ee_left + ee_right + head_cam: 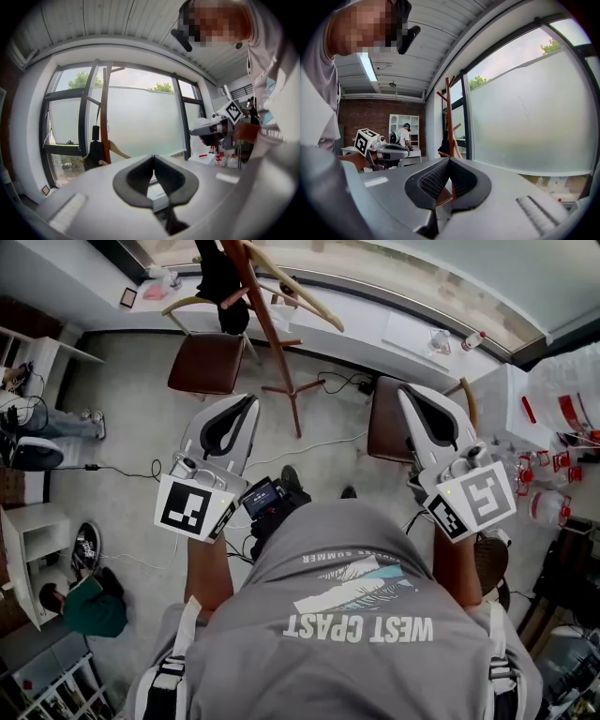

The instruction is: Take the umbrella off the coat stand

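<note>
The coat stand is a reddish-brown wooden pole with curved pegs, standing on the floor by the window ahead of me. A folded black umbrella hangs from a peg on its left side. In the left gripper view the umbrella hangs beside the pole, well beyond the jaws. My left gripper is shut and empty, short of the stand's base. My right gripper is shut and empty too, off to the stand's right. The right gripper view shows the stand and the umbrella far ahead.
A brown chair stands left of the stand's base and another lies under my right gripper. Cables cross the floor. A white window ledge runs behind. Bottles sit on a shelf at right. A person sits at left.
</note>
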A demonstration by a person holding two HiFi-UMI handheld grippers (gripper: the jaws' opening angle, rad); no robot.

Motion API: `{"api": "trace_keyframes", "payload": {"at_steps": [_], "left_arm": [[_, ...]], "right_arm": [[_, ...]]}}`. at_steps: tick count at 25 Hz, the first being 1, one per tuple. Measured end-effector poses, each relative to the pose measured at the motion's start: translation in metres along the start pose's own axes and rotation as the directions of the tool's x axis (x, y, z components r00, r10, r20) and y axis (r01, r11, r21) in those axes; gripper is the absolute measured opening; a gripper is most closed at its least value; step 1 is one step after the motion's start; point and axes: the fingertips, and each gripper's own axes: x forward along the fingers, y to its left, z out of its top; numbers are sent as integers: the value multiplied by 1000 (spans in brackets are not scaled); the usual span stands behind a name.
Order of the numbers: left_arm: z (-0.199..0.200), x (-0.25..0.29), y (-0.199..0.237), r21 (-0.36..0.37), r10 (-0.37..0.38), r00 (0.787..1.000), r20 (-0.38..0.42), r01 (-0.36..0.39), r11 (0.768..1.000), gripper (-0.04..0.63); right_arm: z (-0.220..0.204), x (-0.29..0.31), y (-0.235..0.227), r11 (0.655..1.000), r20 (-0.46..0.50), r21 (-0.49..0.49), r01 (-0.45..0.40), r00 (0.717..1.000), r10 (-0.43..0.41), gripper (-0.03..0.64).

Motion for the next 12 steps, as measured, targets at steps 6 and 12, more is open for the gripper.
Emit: {"api": "trace_keyframes", "payload": {"at_steps": [6,12], "left_arm": [[-9,2,39,-16,-30,1000,1,30,999,5],[-14,1,78,-19,-68,997,26,68,997,5]], "right_arm": [[5,32,14,999,-7,-7,35,999,-35,2],[13,64,28,997,-7,-16,73,997,-73,1]]}}
